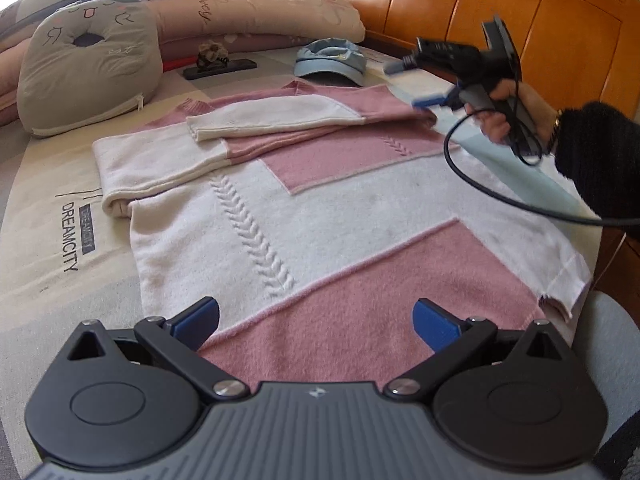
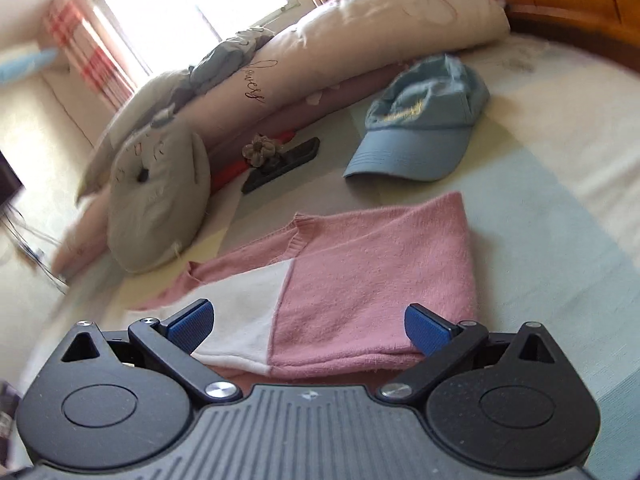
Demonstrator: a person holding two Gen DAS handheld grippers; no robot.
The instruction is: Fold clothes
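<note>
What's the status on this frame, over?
Left gripper open over the sweater hem. Right gripper open, empty, above the folded-in sleeve. Cap beyond the collar, not touching.

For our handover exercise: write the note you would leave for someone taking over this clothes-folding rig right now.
Left claw: open, empty, over the sweater's hem.
Right claw: open, empty, at the folded shoulder end.
Pink and white sweater lies flat on the bed; blue cap lies beyond it.
Done: both sleeves folded across the chest.
Left: fold the body, probably hem up towards the collar.
</note>
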